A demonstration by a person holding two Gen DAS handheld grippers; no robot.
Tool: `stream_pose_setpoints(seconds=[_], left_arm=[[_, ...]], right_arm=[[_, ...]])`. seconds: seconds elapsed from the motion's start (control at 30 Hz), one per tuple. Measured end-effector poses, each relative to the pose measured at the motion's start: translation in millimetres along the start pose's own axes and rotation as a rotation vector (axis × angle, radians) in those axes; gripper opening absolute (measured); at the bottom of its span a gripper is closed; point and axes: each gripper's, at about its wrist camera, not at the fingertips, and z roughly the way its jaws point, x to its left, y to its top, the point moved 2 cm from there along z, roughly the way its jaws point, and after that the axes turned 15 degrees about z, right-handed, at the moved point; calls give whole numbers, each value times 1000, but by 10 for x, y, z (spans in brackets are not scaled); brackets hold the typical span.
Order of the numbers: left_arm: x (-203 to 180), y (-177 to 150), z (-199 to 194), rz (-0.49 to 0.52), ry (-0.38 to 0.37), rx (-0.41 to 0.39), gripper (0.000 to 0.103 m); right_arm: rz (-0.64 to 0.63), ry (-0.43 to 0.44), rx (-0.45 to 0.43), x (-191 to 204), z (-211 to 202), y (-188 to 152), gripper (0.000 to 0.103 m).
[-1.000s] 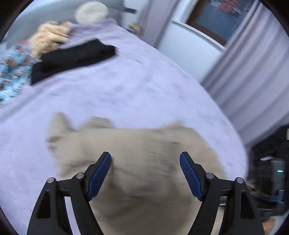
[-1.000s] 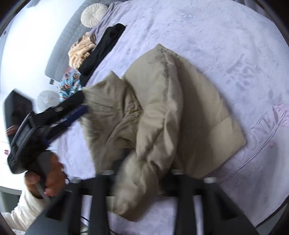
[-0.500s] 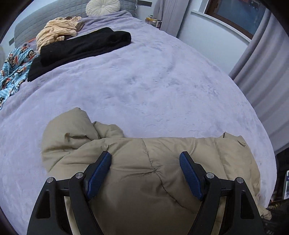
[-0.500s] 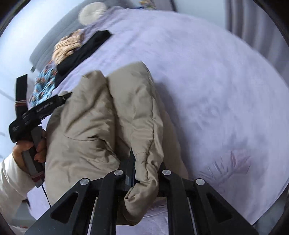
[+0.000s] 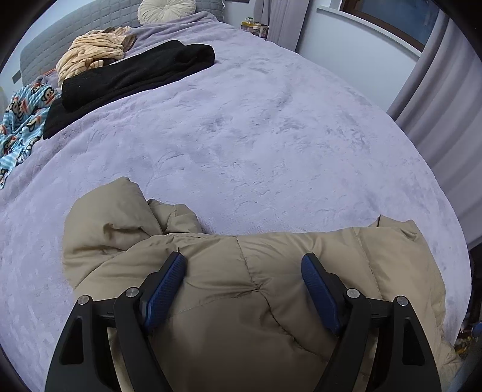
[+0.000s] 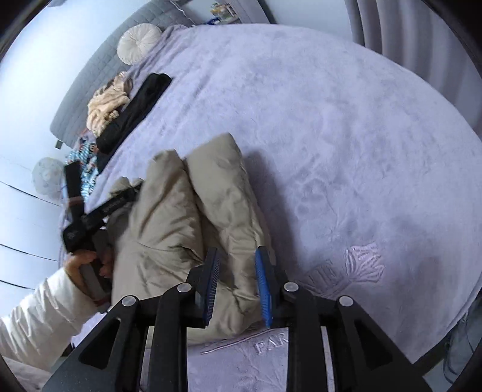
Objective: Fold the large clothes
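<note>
A tan puffy jacket (image 5: 241, 301) lies folded in thick rolls on the lilac bedspread (image 5: 256, 135). My left gripper (image 5: 244, 265) is open, its blue pads spread wide just above the jacket's top layer. In the right wrist view the jacket (image 6: 192, 211) lies as two long rolls. My right gripper (image 6: 236, 256) is open with a narrow gap, its blue pads either side of the jacket's near end without pinching it. The left gripper (image 6: 132, 193) shows there at the jacket's left side, held by a hand in a white sleeve.
Folded black clothes (image 5: 135, 72), a beige striped garment (image 5: 93, 54) and a blue cartoon-print cloth (image 5: 24, 114) lie at the bed's far left. A round white cushion (image 5: 165, 9) leans on the grey headboard. Curtains (image 5: 436, 105) hang right.
My right gripper has let go of the jacket's sleeve end and opened a little. The jacket now lies settled on the bed. My left gripper stays open over it.
</note>
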Motion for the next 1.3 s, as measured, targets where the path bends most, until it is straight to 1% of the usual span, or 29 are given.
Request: stream_pose_setpoints(seconds=[0.07,0.13,0.2,0.3,0.37,0.47,0.6,0.7,0.77,0.87,1.0,1.03,1.07,1.13,1.3], left_arm=[[12,9,-41,-15,12,12,81],[53,14,-141,-43,27,27,81],[109,-8,-313,-67,36,34,81],[203,-174,-647,-93,50,38,81],[234,-375,-831,-113,43,60,81],[221,-794,-1021,-175,26,107,81],[106,-1359,-1017,-277,5,190,81],[33,-1601,-1040,-353,-13,209,81],[-17,-1667,-1079,-360,0,217,81],[-77,-1708,-1151,-344,26,228,81],[-90,-1737,-1251,-339,42,236,81],[-68,-1698,-1260,-340,50,244,81],[-67,-1696,-1284,-340,54,247,81],[-64,-1699,-1337,-336,56,246,81],[-9,-1803,-1444,-367,43,232,81]], right_arm=[[-57,51,19,222,-19,30,27],[-133,72,64,462,130,10,27],[-200,43,113,630,358,-74,27],[-273,-43,167,665,676,-175,27],[-276,-60,204,597,792,-202,27],[-254,-58,242,525,869,-184,30],[-264,-69,278,484,953,-201,36],[-268,-79,311,421,1058,-240,37],[-274,-88,325,398,1071,-269,37],[-298,-99,334,464,1082,-280,38],[-292,-98,342,519,978,-276,39],[-292,-96,339,533,937,-274,40],[-290,-93,336,532,896,-271,41],[-279,-81,325,549,806,-265,49],[-273,-78,288,623,631,-302,53]])
